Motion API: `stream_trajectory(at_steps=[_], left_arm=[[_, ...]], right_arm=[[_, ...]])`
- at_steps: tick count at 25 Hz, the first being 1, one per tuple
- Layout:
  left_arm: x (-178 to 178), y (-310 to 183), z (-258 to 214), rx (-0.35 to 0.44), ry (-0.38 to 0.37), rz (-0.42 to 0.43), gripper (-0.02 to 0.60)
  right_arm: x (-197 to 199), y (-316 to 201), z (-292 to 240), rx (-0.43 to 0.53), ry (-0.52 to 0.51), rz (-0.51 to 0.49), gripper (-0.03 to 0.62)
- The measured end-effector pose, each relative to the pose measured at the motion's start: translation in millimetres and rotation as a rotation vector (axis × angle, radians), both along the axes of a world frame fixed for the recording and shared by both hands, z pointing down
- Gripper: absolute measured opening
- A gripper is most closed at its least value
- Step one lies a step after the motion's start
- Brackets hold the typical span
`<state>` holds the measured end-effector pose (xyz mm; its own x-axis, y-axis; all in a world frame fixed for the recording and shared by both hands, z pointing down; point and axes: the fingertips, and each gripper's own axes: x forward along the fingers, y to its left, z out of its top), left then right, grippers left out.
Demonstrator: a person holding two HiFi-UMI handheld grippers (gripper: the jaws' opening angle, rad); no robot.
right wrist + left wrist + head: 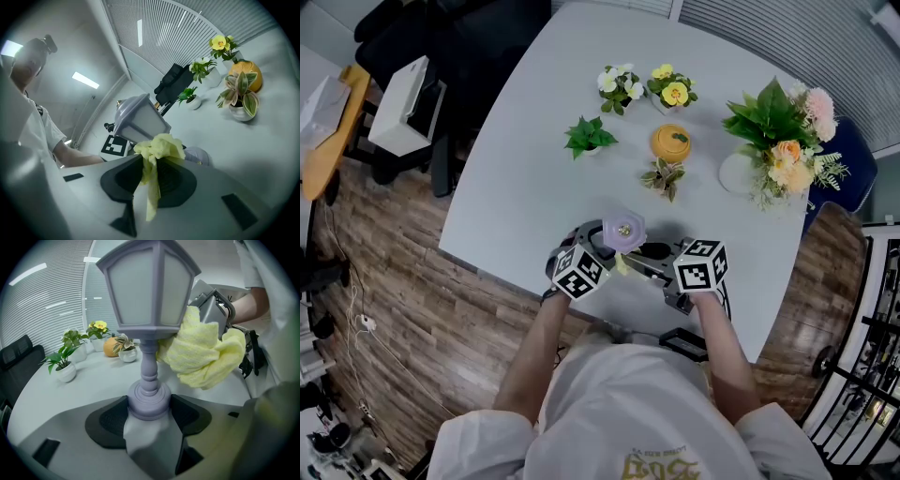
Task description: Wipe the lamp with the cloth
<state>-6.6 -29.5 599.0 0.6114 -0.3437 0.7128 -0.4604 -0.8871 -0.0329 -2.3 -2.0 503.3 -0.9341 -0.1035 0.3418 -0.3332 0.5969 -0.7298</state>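
A lilac lantern-shaped lamp stands upright with its round base clamped in my left gripper. In the head view the lamp top sits between both grippers near the table's front edge. My right gripper is shut on a yellow cloth. The cloth presses against the lamp's shade on its right side, just under the glass panels. In the right gripper view the lamp shade lies just beyond the bunched cloth.
Small potted plants, an orange pumpkin-like pot and a bouquet in a white vase stand farther back on the white table. A black chair is at the far left. The person's arms reach in from below.
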Motion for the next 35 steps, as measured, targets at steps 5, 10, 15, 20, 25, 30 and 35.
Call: stream_trajectory(at_steps=[5,10,15,20,25,30,35], left_arm=[[-1,0,0,0.0,-0.001,0.0,0.296],[0,0,0,0.001,0.0,0.0,0.295],[0,0,0,0.004,0.0,0.0,0.295],[0,-1,1,0.005,-0.001,-0.001,0.296],[1,-1,1,0.007,0.001,-0.001,0.296],[0,0,0,0.008,0.0,-0.001,0.296],[0,0,1,0.003,-0.001,-0.001,0.295]], right_arm=[[-2,-3,6,-0.006,0.027,0.012,0.084],[-2,-8,17,-0.019,0.069,0.034,0.084],[-4,-12,23,-0.032,0.084,0.038,0.083],[-5,-12,32,-0.039,0.108,0.037,0.083],[-5,-11,41,-0.055,0.137,0.037,0.083],[-4,-11,45,-0.069,0.134,0.041,0.083],[-2,-11,46,-0.067,0.144,0.05,0.083]])
